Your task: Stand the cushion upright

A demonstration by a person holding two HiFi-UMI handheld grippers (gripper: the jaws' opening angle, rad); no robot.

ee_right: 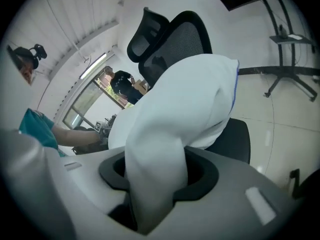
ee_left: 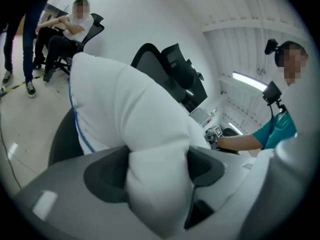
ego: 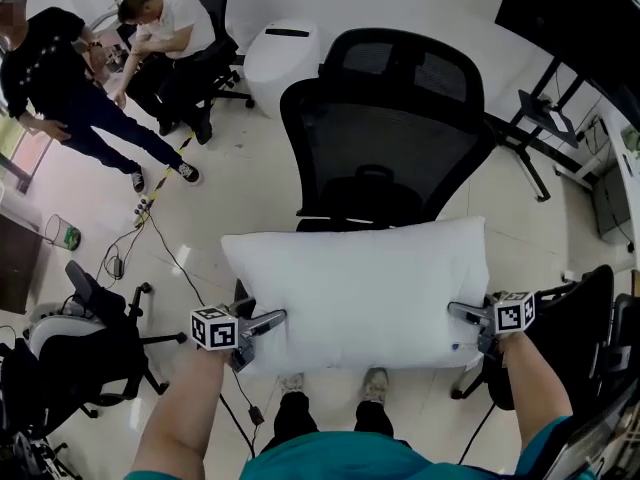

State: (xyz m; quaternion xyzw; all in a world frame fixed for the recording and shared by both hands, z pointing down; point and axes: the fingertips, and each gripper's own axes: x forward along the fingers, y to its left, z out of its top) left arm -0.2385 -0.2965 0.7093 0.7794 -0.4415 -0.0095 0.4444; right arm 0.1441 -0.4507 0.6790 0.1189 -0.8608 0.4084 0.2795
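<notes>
Office/lab space: black mesh office chair (ego: 390, 133), big screen (ego: 572, 13) on a rolling stand, cables (ego: 128, 236) across the pale tiled floor (ego: 250, 188), ppl (ego: 165, 28) sitting by the wall.

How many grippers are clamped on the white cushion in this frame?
2. The left gripper pinches the cushion at its lower left corner. The right gripper pinches its lower right corner. Both grips show clearly in the gripper views.

i see my right gripper (ee_right: 156, 176) clamped on a pinched fold of the white cushion (ee_right: 187, 96), with the fabric bulging out past both dark pads (ee_right: 206, 174). the cushion rises over the seat of a black mesh office chair (ee_right: 172, 41). a teal sleeve (ee_right: 35, 129) shows at left, and a black stand (ee_right: 290, 59) sits on the pale floor (ee_right: 290, 119) at right.
</notes>
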